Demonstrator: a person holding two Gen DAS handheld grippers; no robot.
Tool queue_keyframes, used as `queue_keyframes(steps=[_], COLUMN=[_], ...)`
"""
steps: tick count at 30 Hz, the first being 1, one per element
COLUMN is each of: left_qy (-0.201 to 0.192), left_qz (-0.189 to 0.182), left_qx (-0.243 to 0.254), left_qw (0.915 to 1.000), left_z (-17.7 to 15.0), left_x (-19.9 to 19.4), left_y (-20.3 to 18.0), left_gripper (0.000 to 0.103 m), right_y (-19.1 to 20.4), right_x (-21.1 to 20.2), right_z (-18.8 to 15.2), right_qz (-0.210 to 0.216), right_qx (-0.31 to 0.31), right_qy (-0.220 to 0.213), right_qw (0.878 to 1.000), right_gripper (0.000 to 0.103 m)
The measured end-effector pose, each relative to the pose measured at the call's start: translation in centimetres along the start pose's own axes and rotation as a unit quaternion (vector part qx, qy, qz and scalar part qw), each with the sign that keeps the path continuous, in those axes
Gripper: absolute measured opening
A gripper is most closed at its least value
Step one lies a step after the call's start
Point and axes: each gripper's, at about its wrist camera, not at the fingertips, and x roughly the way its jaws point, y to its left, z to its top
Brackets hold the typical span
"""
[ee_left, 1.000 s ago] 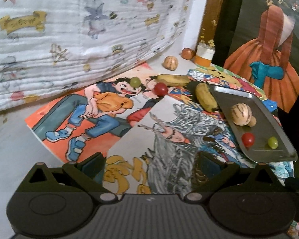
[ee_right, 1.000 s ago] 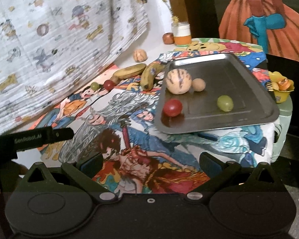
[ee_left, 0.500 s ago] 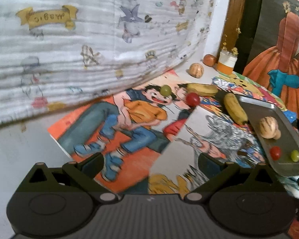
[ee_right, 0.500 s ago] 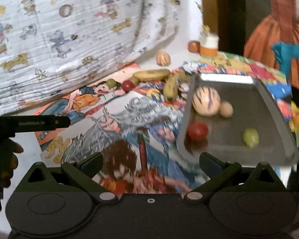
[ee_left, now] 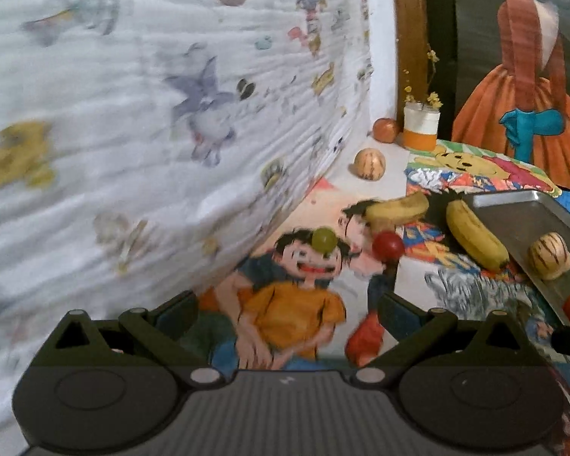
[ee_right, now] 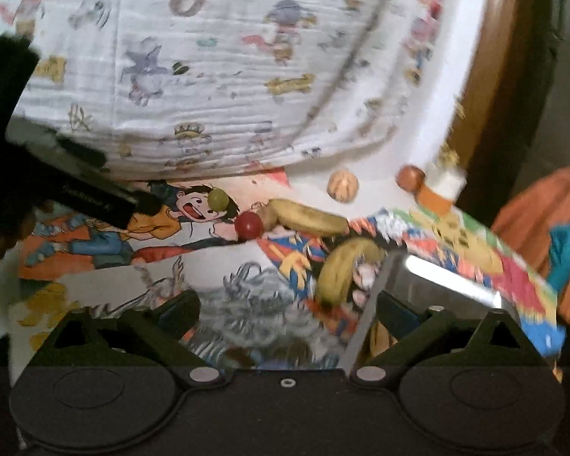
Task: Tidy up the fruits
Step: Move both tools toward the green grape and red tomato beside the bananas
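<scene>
Both tools have swung toward the loose fruit since a second ago — the tray that filled the right view then now shows only its near corner. The left tool (ee_left: 287, 313) hangs released, fingers spread and holding nothing, and the green grape (ee_left: 324, 239) lies straight ahead of it on the printed cloth, with the red cherry tomato (ee_left: 388, 246) just right of the grape. Further ahead and right lie two bananas (ee_left: 475, 235), one leaning against the rim of the metal tray (ee_left: 513, 205); a striped melon-like fruit (ee_left: 550, 256) and a second red fruit already sit in the tray. The right tool (ee_right: 287, 313) is also spread and empty, the tray corner just ahead of its right finger.

The grape is likely the next pick. It should be light, round and smooth-skinned, so it may roll or squirt out under a hard pinch — a gentle close across its middle, fingers low to the cloth, seems safest. The tomato would handle much the same and bruises easily. The bananas look soft and are best taken across the mid-body.
</scene>
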Motion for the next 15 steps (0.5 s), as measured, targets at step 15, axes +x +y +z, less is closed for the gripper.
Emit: queue_keyframes(steps=[15], left_qy=[-0.001], left_qz=[-0.043], left_qx=[0.032], left_qw=[0.9985], left_z=[2.1], left_x=[7.4], left_y=[-0.1], left_gripper=[0.084], right_y=[0.7], right_x=[8.4], right_z=[2.3], right_qz=[0.060], right_qx=[-0.086], right_qy=[0.007], right_qw=[0.994], right_gripper=[0.070])
